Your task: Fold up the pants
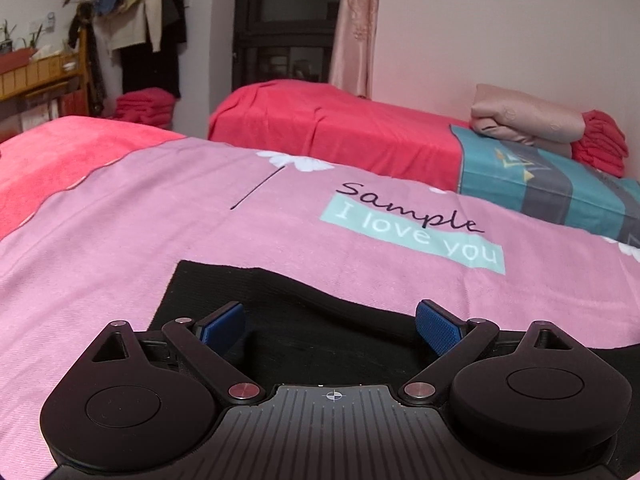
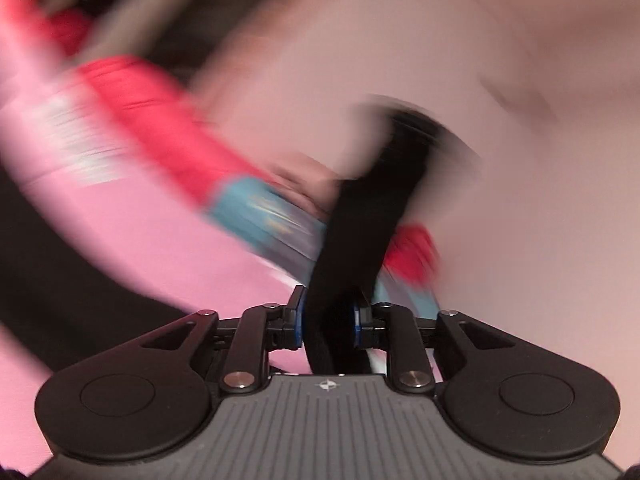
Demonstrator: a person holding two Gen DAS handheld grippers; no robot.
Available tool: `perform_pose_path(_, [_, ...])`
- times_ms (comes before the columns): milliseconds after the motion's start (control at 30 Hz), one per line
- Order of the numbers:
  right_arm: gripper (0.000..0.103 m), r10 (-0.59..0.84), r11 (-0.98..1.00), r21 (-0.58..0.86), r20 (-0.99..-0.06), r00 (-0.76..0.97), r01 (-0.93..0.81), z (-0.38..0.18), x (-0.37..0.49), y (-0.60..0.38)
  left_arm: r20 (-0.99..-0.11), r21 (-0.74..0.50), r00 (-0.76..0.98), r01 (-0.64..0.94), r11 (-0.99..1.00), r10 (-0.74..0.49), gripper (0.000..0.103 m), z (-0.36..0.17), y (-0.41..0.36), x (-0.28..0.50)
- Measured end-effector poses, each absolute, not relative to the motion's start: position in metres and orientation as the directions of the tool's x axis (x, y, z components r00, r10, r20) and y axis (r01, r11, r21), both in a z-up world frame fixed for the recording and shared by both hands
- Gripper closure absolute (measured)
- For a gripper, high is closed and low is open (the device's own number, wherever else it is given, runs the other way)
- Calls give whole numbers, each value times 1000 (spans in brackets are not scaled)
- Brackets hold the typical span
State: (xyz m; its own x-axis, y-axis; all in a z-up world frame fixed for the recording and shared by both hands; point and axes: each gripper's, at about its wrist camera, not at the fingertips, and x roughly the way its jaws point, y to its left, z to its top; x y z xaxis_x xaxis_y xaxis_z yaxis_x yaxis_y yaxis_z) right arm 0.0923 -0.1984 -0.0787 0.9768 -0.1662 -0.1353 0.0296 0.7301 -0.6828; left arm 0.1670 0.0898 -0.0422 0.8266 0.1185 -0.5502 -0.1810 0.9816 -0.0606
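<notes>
The black pants lie flat on the pink bedsheet in the left wrist view. My left gripper is open, its blue pads low over the pants and holding nothing. In the right wrist view, my right gripper is shut on a bunched part of the black pants, which rises up from between the pads. That view is heavily blurred. More black fabric lies at its left edge.
A second bed with a red cover, a teal patterned quilt and a folded pink blanket stands behind. A wooden shelf and hanging clothes are at the far left.
</notes>
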Motion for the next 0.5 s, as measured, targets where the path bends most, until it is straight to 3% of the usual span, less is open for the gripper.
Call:
perform_pose_path(67, [64, -78, 535, -830, -235, 969, -159, -119, 90, -150, -556, -55, 822, -182, 982, 121, 0, -40, 89, 166])
perform_pose_path(100, [68, -57, 447, -862, -293, 955, -238, -139, 89, -135, -558, -54, 822, -177, 983, 118, 0, -38, 89, 165])
perform_pose_path(133, [84, -62, 396, -887, -281, 958, -235, -151, 89, -127, -556, -54, 824, -167, 984, 110, 0, -35, 87, 163])
perform_pose_path(300, [81, -50, 540, -813, -290, 956, -218, -118, 99, -130, -526, -56, 850, -77, 995, 36, 0, -14, 64, 157])
perform_pose_path(433, [82, 15, 460, -831, -346, 938, -313, -137, 82, -119, -533, -14, 846, -2, 1000, -6, 0, -11, 26, 163])
perform_pose_path(500, [80, 7, 441, -857, -293, 956, -265, -142, 78, -116, -563, -15, 825, 39, 999, -41, 0, -19, 4, 170])
